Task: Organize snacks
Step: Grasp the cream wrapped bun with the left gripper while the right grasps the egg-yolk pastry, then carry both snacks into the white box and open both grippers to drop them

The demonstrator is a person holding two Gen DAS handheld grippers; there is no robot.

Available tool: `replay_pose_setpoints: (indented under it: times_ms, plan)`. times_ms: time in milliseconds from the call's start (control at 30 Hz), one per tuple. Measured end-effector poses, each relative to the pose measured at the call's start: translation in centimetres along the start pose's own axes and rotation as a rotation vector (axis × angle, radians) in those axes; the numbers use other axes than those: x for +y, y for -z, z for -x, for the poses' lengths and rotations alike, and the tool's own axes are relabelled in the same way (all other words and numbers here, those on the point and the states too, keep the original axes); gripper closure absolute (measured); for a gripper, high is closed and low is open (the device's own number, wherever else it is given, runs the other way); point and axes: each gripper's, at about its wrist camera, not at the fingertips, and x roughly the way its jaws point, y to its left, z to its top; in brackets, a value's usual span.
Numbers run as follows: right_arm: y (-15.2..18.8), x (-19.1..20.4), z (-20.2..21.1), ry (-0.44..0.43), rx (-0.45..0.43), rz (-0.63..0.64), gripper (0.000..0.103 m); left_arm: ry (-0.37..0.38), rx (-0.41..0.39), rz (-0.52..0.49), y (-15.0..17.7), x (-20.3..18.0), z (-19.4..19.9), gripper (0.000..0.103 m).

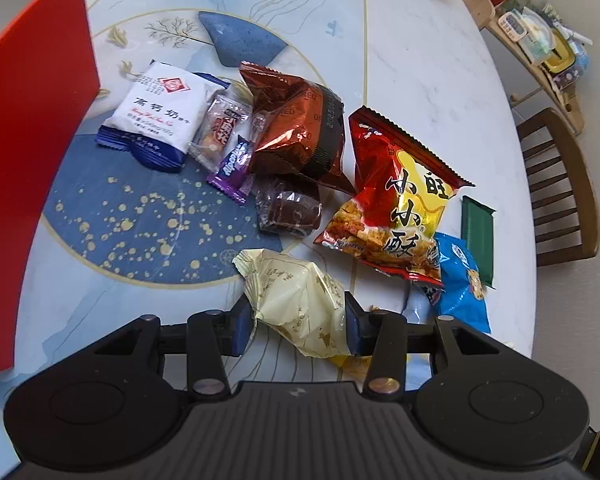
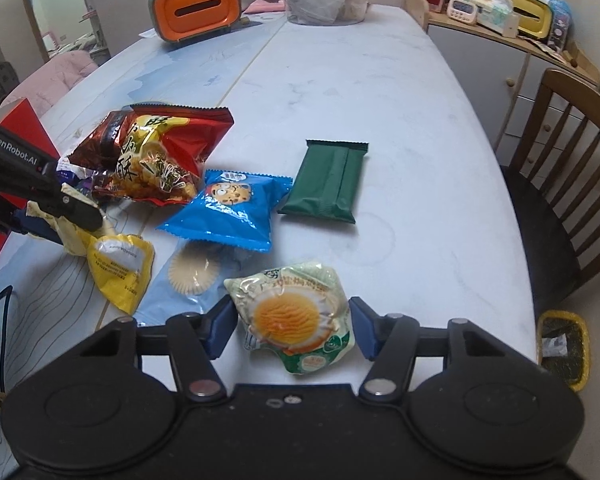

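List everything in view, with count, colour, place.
table: 1, pale marble, under everything
box: 1, red, left edge
white pack: 1, white-blue, by box
clear candy: 1, beside white pack
purple candy: 1, mid pile
brown bag: 1, copper, mid pile
brownie: 1, dark, below brown bag
red bag: 1, red-yellow, partly over the blue pack
blue pack: 1, centre
green pack: 1, right of blue pack
yellow pack: 1, near left claw
cream pack: 1, gripped in left claw
egg pack: 1, green-white, between right claw's pads
tissue box: 1, orange, far end
chair: 1, brown, right
left claw: shut on cream pack
right claw: contact unclear
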Motion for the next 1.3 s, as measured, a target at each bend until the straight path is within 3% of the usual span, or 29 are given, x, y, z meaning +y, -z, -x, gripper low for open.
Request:
replay_pose_setpoints:
  times_ms: [367,767,1033,1300]
  plan:
    - [-0.1,3.2,5.2,-0.013,-0.041,-0.004,0.044,0.05,-0.06,-0.076,2.1,0.8,5.5,0.06]
    - [-2.4,11.0,9.7,-0.082,-0.096,0.077,0.044,0.045,-0.158,-0.154,3.2,4.0,13.3,0.06]
    - [-4.9,17.8,10.2,-0.154,-0.131,0.166,0.044,0.045,-0.228,-0.151,2.4,8.0,18.0,0.059]
    - [-7.1,24.9,8.5,-0.215,-0.148,0.24,0.044,-0.023,-0.302,-0.141,1.1,13.1,20.7,0.059]
